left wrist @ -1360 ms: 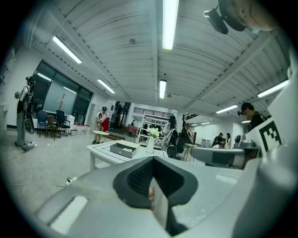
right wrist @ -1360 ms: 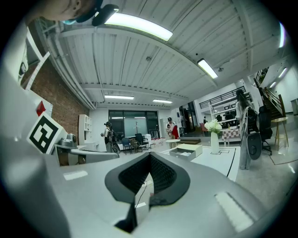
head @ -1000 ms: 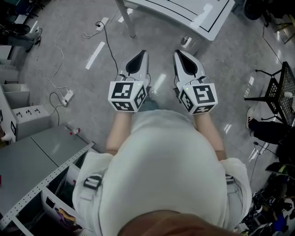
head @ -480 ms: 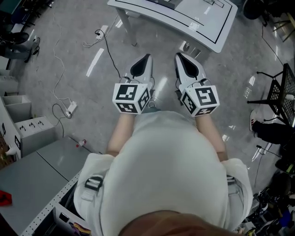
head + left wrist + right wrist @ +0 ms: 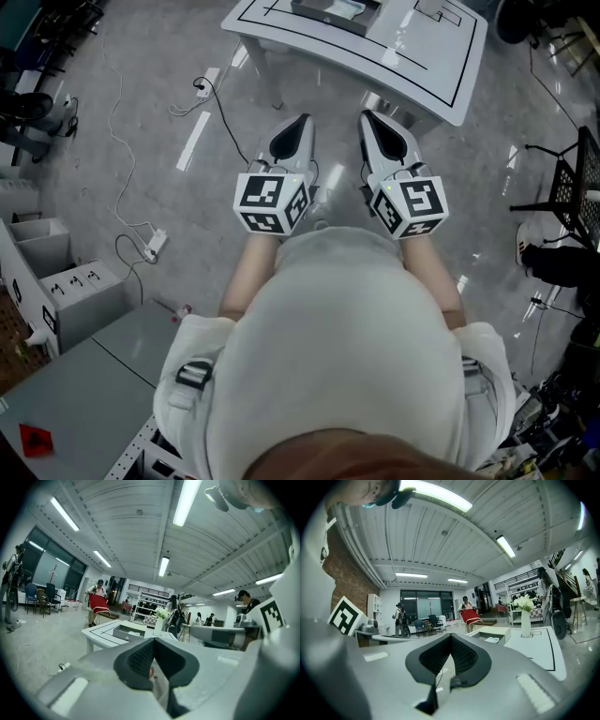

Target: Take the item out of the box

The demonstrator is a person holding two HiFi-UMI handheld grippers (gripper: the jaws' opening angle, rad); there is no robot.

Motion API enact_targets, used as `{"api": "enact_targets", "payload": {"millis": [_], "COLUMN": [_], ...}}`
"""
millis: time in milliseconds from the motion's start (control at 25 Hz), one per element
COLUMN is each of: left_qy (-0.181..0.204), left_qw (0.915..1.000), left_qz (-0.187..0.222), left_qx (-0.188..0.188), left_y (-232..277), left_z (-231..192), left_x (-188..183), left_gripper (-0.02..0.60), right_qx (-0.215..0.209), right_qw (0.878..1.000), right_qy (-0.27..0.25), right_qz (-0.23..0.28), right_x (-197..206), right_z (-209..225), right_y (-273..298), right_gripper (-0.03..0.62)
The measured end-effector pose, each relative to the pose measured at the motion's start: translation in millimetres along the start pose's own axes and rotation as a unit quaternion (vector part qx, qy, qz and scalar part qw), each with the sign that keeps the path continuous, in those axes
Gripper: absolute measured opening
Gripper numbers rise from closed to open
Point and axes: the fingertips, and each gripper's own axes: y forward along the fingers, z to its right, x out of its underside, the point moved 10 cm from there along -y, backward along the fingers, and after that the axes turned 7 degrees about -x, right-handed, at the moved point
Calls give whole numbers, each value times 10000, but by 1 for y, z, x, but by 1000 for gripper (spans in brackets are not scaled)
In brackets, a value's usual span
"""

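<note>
Left gripper, right gripper closed — open-topped box holds white item.

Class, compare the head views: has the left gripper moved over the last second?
Yes. The left gripper has moved forward towards the white table. More of the tabletop now shows ahead of its tip.

I've got the shallow open box upright on the white table, a small white item lying inside.
</note>
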Motion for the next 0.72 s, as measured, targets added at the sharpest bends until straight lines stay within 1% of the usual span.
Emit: {"api": "enact_targets", "payload": {"millis": [240, 480, 720], "left_qy": [-175, -310, -286], "left_qw": [9998, 9994, 9995], "left_qz": [-80, -123, -161], "left_qx": [-16, -32, -24], "left_y": [14, 32, 59], "left_z": [-28, -45, -57], "left_x": [-2, -6, -7], "left_gripper": [1, 2, 2], "right_qx": [95, 87, 86], "right_qw": [9999, 9998, 9998], "right_qy": [-5, -19, 28], "right_qz": [-99, -178, -188], "right_x": [-1, -1, 3], "right_z": [3, 12, 30], "right_y": [24, 46, 69], "right_gripper": [-2, -2, -2]}}
